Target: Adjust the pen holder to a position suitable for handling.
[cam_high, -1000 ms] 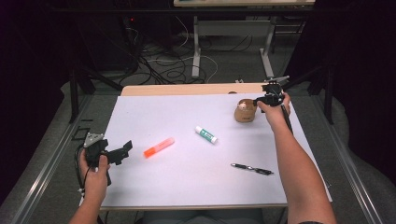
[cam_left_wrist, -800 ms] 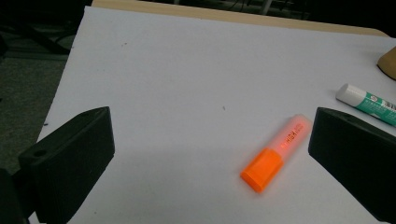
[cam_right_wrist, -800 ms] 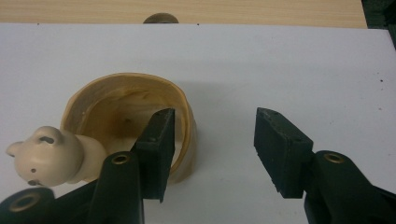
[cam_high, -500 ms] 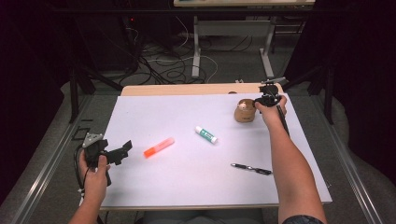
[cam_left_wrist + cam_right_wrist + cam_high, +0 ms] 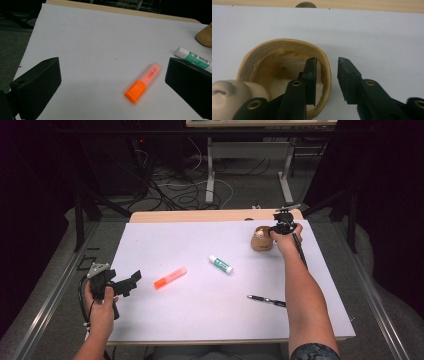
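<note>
Right gripper view: cup [image 5: 287, 62] rim stands between the closing right gripper [image 5: 325, 75] fingers [image 5: 348, 80].

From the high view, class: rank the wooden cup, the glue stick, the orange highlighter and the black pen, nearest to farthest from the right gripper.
1. Wooden cup: at the right gripper, one jaw inside its rim.
2. Glue stick: mid-table, toward the left.
3. Black pen: near the front edge, beside the forearm; close to the glue stick's distance, hard to separate.
4. Orange highlighter: farthest, left of centre.
</note>
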Demonstrator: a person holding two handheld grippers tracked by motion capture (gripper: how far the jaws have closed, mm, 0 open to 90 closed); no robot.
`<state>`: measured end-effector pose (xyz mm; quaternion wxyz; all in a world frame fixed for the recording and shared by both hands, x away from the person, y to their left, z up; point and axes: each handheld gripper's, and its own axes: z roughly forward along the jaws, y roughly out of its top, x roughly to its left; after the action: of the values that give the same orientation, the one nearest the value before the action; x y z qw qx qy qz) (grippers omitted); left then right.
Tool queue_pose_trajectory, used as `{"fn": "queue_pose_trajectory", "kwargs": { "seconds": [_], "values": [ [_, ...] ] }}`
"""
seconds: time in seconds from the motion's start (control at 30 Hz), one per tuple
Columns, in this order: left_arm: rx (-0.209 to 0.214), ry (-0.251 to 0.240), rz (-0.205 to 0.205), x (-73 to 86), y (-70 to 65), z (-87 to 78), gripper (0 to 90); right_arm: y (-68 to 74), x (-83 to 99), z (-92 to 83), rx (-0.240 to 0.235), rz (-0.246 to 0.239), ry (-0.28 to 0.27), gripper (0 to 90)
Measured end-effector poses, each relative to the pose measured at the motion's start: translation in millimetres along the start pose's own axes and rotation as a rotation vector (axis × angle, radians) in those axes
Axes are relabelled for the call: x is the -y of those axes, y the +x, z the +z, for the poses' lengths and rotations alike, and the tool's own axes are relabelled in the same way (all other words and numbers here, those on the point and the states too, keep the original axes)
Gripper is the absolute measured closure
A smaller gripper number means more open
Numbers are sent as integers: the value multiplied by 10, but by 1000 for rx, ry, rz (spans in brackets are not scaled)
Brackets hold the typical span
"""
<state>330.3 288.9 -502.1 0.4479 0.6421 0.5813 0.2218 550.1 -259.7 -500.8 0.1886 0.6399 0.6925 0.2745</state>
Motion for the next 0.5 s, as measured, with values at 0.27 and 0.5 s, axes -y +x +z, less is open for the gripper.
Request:
{"fn": "queue_pose_trajectory", "kwargs": {
  "seconds": [0.27, 0.5],
  "values": [
    [-1, 1, 6, 3, -7, 0, 4, 41, 26, 0, 10, -42, 32, 808],
    [3, 8, 12, 6, -19, 15, 4, 55, 41, -30, 24, -12, 35, 825]
  ]
}}
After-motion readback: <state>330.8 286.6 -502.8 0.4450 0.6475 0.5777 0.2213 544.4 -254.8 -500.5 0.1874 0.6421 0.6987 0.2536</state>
